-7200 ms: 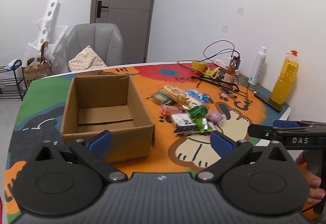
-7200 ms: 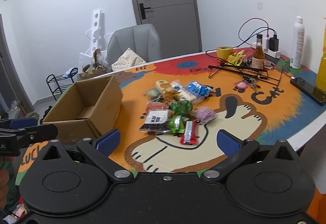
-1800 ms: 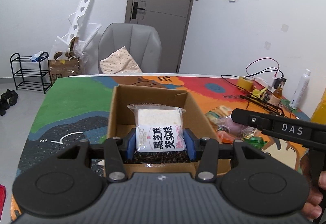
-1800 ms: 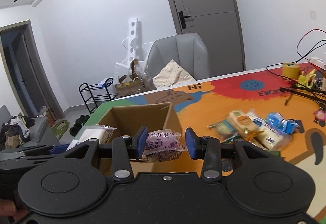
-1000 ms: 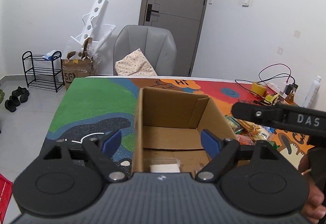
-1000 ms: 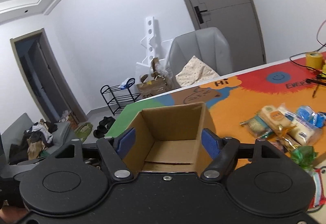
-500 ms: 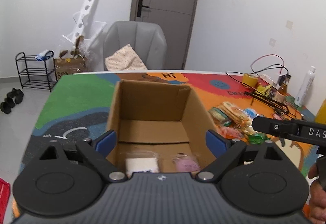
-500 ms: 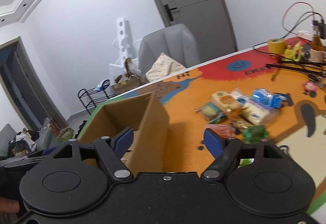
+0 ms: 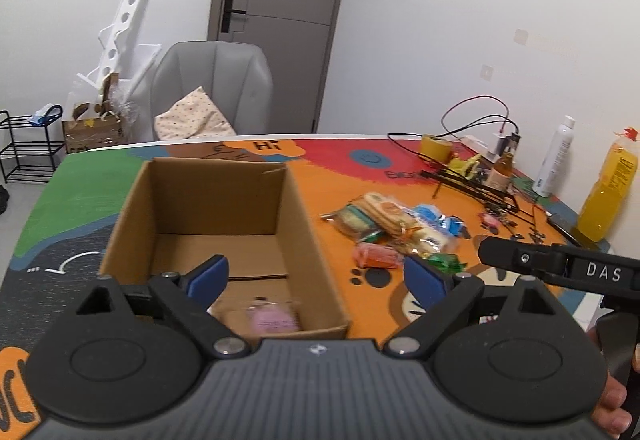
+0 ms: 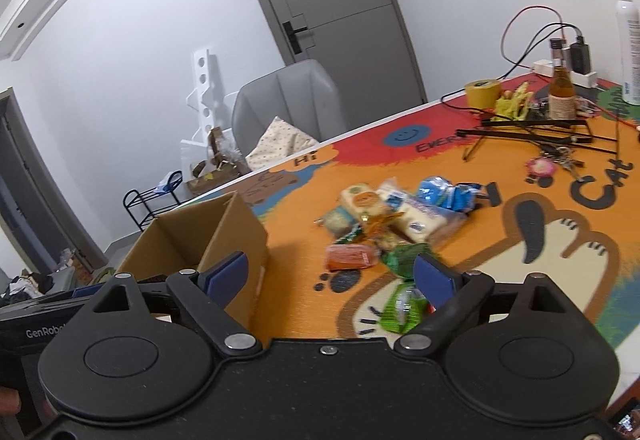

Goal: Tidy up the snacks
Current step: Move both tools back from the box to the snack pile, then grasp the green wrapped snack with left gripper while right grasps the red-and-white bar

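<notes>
While the left gripper hangs with its jaws spread wide and nothing between them, the left wrist view shows the cardboard box directly under it, its right wall passing between the blue fingers. A pink snack packet lies on the box floor at about seven o'clock from the gripper. The loose snack pile sits on the table mat at two o'clock, outside the box.

From the right wrist view, the right gripper has just been opening its jaws, which are empty. The box stands at nine o'clock, the snack pile at one o'clock, and a green packet lies just by the right finger at four o'clock.
</notes>
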### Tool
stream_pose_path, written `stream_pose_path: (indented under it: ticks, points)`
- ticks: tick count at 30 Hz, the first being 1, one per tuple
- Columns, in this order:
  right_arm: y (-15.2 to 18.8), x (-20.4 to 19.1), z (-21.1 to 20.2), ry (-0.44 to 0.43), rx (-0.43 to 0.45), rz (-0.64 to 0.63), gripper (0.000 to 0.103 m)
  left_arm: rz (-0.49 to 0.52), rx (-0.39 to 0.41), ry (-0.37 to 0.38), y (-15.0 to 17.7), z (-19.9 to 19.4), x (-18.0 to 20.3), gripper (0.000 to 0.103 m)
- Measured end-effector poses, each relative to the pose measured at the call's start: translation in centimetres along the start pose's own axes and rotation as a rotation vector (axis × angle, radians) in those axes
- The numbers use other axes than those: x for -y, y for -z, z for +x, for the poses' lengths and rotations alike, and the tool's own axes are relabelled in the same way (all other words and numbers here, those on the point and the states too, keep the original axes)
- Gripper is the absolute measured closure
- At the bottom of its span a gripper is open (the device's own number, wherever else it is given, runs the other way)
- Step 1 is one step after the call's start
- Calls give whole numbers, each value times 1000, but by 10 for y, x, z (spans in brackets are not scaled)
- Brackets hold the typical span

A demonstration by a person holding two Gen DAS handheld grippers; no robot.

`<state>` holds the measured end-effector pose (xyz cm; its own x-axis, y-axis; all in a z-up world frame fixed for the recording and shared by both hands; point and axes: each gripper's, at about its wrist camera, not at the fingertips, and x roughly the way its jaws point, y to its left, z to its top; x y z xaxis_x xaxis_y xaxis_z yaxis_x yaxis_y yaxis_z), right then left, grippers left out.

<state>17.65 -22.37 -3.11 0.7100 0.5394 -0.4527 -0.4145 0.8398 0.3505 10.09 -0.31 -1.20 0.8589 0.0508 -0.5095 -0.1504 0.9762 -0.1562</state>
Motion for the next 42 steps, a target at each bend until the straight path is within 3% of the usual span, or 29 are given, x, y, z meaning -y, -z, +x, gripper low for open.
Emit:
stream_pose_path:
  ticks: [19,21,26,32,42]
  points:
    - [5,55,-19,109,-10,36,13,23,-14,97,6,17,55,9]
    - [8,57,-17,124,-11,36,15,26,-10,109,7,20,59,9]
    - [19,68,-6,119,-48,54,31,39,-27,126,12,33,68,10]
    - [25,81,4,117,-73,83,37,45,-53,143,18,52,79,14]
    - [33,95,20,123,-114,88,38,71,-115,154,27,87,93,24]
